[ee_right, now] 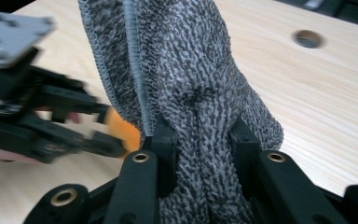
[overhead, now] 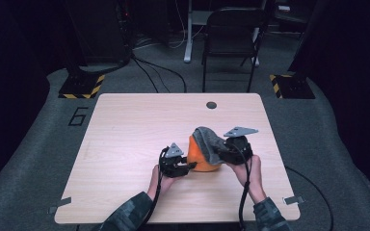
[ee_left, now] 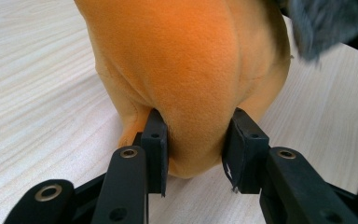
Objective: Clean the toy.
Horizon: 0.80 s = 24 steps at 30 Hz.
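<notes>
On the pale wooden surface point(overhead: 125, 144), the orange plush piece point(overhead: 200, 156) sits right of centre and toward the near edge, with open wood to the left, behind it and along the far edge by the round cable hole point(overhead: 211, 105). The left gripper point(overhead: 185, 166) has its fingers point(ee_left: 154, 140) clamped on the plush's lower bulge. The right gripper point(overhead: 224, 155) has its fingers point(ee_right: 164, 140) pinched on a grey terry cloth point(overhead: 209, 139) that drapes over the plush's top.

The high view looks forward and down on the table point(overhead: 125, 125); both gripper views sit close, sharing the orange plush point(ee_left: 186, 60) between them.
</notes>
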Available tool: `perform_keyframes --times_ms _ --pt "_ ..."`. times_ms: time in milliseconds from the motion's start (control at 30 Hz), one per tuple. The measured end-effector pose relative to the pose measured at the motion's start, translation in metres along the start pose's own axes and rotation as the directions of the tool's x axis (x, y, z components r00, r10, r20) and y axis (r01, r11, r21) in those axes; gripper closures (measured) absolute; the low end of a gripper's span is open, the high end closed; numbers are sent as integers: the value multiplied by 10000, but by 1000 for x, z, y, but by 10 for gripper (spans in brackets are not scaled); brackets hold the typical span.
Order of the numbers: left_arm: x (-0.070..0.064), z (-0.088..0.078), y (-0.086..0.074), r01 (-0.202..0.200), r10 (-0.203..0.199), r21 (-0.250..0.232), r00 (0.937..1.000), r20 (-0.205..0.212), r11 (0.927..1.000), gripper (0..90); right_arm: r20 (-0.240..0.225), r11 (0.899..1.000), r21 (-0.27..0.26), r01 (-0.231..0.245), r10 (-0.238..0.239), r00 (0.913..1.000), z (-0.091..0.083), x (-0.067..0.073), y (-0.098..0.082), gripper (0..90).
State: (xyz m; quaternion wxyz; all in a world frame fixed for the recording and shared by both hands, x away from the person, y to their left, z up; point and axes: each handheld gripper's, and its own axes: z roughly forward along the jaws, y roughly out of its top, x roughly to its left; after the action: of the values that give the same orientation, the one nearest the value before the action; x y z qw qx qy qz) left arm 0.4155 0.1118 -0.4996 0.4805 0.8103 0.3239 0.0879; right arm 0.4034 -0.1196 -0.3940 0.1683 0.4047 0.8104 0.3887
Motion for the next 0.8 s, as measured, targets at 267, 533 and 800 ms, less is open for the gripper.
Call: perform_keyframes --times_ms 267,533,800 --pt "2 0 -2 -11 11 44 9999 -127 10000 637 176 9977 540 406 -416 9990 35 15 -3 691" --pt "-1 0 -3 -96 96 25 9999 -115 10000 641 677 9949 821 578 -635 9957 33 4 -8 691" --pt "-1 1 -2 -338 338 61 9994 -50 9994 656 1041 9908 1357 -25 -118 9945 28 -24 -20 690"
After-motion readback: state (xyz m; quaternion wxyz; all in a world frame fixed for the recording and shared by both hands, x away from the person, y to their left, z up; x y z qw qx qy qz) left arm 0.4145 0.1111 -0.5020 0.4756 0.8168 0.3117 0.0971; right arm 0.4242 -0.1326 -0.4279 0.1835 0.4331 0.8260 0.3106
